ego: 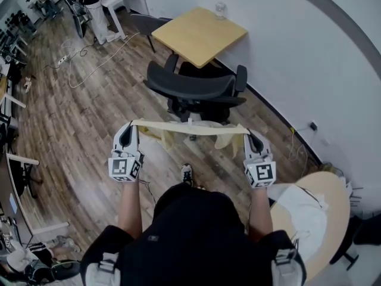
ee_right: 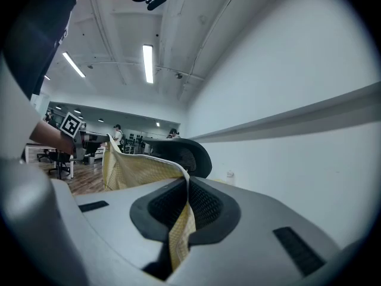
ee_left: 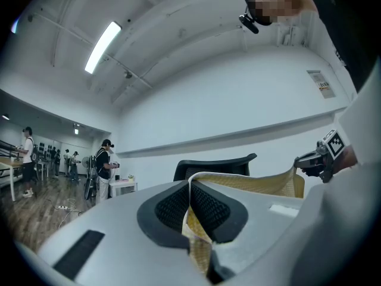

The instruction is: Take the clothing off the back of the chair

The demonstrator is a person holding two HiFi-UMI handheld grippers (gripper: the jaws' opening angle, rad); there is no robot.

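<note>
In the head view the person holds a pale yellow garment (ego: 190, 127) stretched as a taut band across the middle of the frame, one end in each gripper. The left gripper (ego: 131, 128) sits at centre left and the right gripper (ego: 253, 137) at centre right, each with its marker cube nearer the person. Loose folds of the cloth hang below the band, above the wooden floor (ego: 83, 118).

In the left gripper view the jaws of the left gripper (ee_left: 190, 206) are closed on the garment (ee_left: 253, 185), with the mesh fabric pinched between the black pads. In the right gripper view the right gripper (ee_right: 183, 206) clamps the other end of the garment (ee_right: 140, 170) the same way.

The black office chair (ego: 196, 89) stands just above the garment in the head view. Its backrest is bare and the cloth is held off it, on the person's side. A square wooden counter (ego: 196, 37) behind the chair carries a clear jar (ego: 221, 9). At lower right a round counter (ego: 333, 195) bears a white cloth (ego: 300, 210).
</note>
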